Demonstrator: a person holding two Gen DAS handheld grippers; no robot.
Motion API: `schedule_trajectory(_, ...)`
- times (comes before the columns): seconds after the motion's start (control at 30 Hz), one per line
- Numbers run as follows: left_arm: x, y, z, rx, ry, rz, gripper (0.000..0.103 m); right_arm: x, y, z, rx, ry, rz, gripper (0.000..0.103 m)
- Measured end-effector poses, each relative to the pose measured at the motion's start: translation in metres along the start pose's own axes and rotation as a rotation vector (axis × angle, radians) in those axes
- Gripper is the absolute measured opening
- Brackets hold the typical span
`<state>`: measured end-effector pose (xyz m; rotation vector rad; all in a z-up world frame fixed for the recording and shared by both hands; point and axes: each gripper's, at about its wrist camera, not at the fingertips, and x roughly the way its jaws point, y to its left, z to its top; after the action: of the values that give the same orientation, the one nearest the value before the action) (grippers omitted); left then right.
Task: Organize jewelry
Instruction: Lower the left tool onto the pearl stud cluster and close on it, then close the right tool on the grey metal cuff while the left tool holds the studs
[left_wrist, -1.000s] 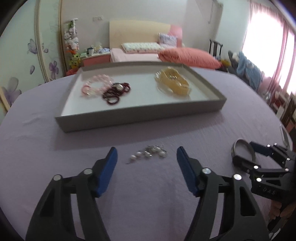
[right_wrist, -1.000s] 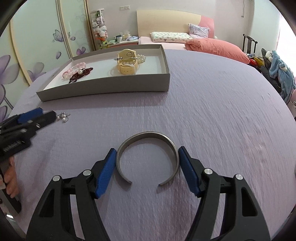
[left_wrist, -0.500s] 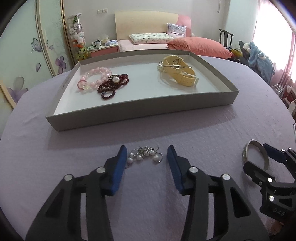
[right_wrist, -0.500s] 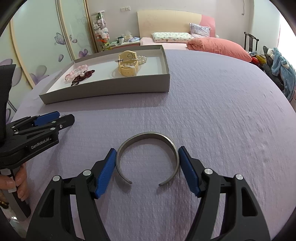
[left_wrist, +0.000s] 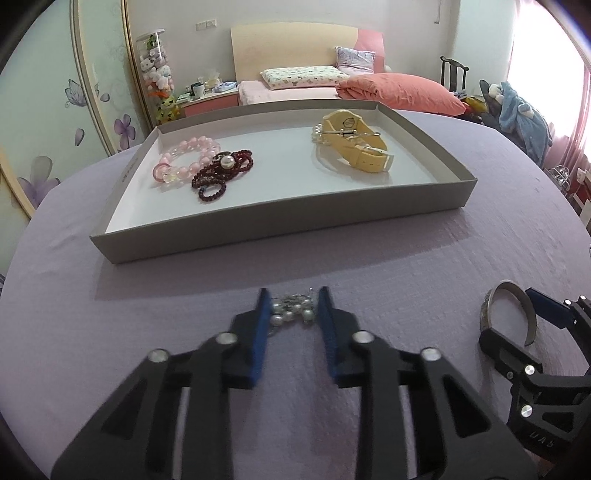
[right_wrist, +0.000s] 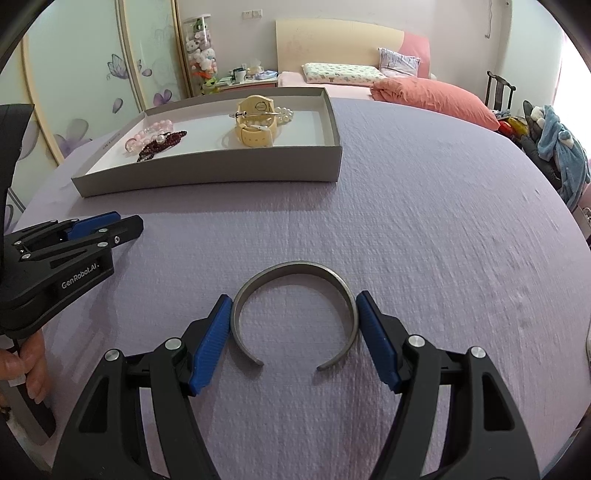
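Your left gripper (left_wrist: 290, 314) squeezes the little pearl-and-silver cluster (left_wrist: 293, 312) lying sideways on the purple cloth (right_wrist: 424, 221). Your right gripper (right_wrist: 293, 332) sits wide around the grey metal cuff (right_wrist: 293, 267), its gap facing you.

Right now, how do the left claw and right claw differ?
The left claw is nearly closed around the pearl cluster; the right claw is wide open, straddling the metal cuff. The left's load is small and beaded; the right's is one rigid open band. Both sit on the purple cloth.
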<state>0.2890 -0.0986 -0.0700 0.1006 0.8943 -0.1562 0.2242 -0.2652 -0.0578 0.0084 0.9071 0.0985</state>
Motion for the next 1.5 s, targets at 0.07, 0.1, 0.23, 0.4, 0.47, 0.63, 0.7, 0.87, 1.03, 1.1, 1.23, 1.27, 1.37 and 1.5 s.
schedule_trajectory(0.07,0.0,-0.001,0.0,0.0,-0.001,-0.005,0.016,0.0,0.0,0.0,-0.001,0.0,-0.001,0.069)
schedule_trajectory(0.1,0.0,0.001,0.0,-0.009,-0.003,-0.014,0.016,0.0,0.0,0.0,0.0,0.0,0.0,0.069)
schedule_trajectory(0.23,-0.002,0.011,-0.001,-0.055,-0.008,-0.043,0.015,0.0,0.0,0.0,-0.001,0.0,-0.001,0.068)
schedule_trajectory(0.4,-0.007,0.026,-0.007,-0.103,-0.011,-0.043,0.014,0.0,0.0,0.0,-0.001,0.0,-0.001,0.068)
schedule_trajectory(0.47,-0.011,0.036,-0.011,-0.131,-0.013,-0.041,0.014,0.0,0.0,0.0,-0.001,0.0,-0.001,0.068)
schedule_trajectory(0.63,-0.03,0.064,-0.026,-0.199,-0.045,-0.026,0.014,0.0,0.0,0.0,-0.004,0.0,-0.003,0.068)
schedule_trajectory(0.7,-0.039,0.076,-0.032,-0.225,-0.063,-0.014,0.014,0.0,0.0,0.0,-0.005,0.0,-0.005,0.068)
schedule_trajectory(0.87,-0.053,0.093,-0.043,-0.255,-0.077,-0.004,0.014,0.0,0.001,0.001,-0.011,0.001,-0.01,0.068)
schedule_trajectory(1.03,-0.055,0.095,-0.05,-0.255,-0.069,-0.012,0.014,0.001,0.002,0.002,-0.015,0.001,-0.01,0.069)
schedule_trajectory(1.1,-0.055,0.094,-0.051,-0.254,-0.067,-0.017,0.014,0.001,0.002,0.002,-0.014,-0.001,-0.004,0.068)
schedule_trajectory(1.23,-0.058,0.093,-0.053,-0.252,-0.074,-0.026,0.014,-0.002,-0.003,0.001,0.018,-0.014,0.023,0.067)
schedule_trajectory(1.27,-0.059,0.093,-0.053,-0.25,-0.076,-0.027,0.014,-0.004,-0.005,0.0,0.032,-0.019,0.033,0.067)
schedule_trajectory(1.37,-0.061,0.092,-0.056,-0.249,-0.077,-0.03,0.014,-0.006,-0.005,-0.002,0.039,-0.026,0.039,0.067)
schedule_trajectory(1.5,-0.06,0.09,-0.057,-0.249,-0.071,-0.037,0.014,-0.005,-0.003,-0.002,0.04,-0.02,0.043,0.067)
